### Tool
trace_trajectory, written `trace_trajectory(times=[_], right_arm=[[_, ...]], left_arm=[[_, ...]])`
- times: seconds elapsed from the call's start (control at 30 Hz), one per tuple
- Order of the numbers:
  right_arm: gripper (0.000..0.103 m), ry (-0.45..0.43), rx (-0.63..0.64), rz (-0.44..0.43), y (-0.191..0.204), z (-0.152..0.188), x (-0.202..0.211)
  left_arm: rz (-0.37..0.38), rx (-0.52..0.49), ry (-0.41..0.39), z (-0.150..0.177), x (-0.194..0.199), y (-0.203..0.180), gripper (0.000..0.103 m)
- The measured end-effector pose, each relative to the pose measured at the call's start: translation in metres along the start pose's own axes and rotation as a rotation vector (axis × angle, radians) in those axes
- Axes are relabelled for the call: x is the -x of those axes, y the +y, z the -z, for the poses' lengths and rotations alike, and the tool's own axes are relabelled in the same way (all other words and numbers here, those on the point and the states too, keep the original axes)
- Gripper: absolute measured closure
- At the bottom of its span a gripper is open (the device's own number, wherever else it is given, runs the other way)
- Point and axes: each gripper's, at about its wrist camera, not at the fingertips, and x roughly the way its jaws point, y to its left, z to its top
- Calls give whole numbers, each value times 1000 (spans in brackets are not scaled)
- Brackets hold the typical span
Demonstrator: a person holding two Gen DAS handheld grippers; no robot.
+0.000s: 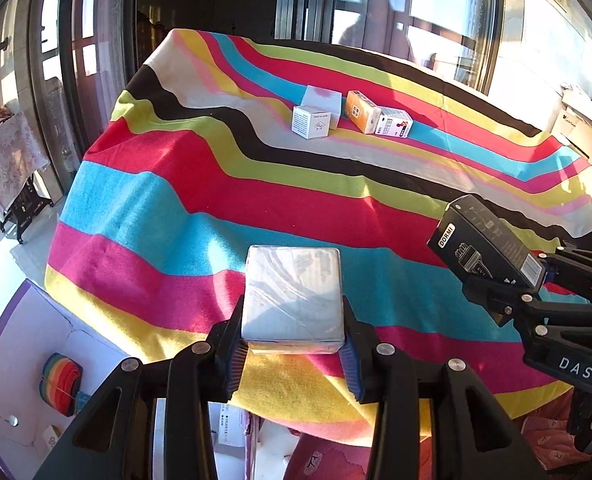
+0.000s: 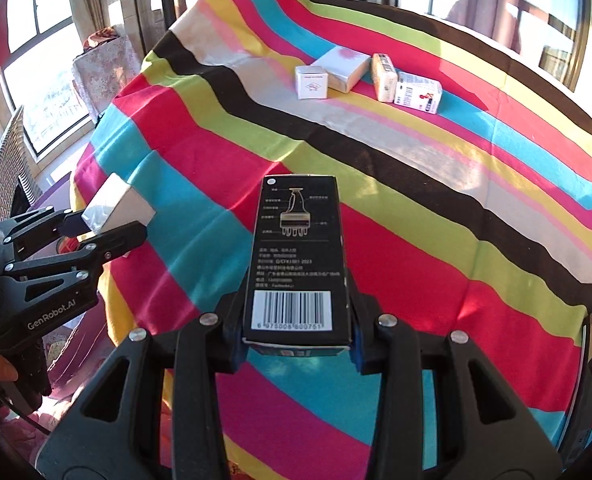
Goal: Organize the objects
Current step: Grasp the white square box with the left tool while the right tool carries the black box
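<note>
My left gripper (image 1: 292,354) is shut on a white plastic-wrapped box (image 1: 292,296), held above the near edge of the striped table (image 1: 175,184). It also shows in the right wrist view (image 2: 113,208). My right gripper (image 2: 298,346) is shut on a long black box (image 2: 298,256) with a barcode, held above the table; it also shows in the left wrist view (image 1: 484,244). At the far side sit a small white cube box (image 1: 311,121), a flat white box (image 1: 322,100), an orange box (image 1: 360,111) and a white printed box (image 1: 394,122).
The striped cloth covers the whole table and drops off at the near and left edges. A purple-edged white carton (image 1: 23,364) with a rainbow item stands on the floor at the left. Windows and a small covered side table (image 1: 9,160) lie beyond.
</note>
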Motion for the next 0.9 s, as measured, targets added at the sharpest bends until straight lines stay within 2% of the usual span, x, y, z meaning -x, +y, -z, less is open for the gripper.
trace_trajectory(times=[0.43, 0.9], right_arm=[[60, 21, 254, -153, 95, -4, -5], [60, 68, 546, -318, 204, 4, -15]], left_arm=[[-142, 129, 37, 40, 26, 74, 62], [-335, 309, 151, 93, 47, 165, 62]])
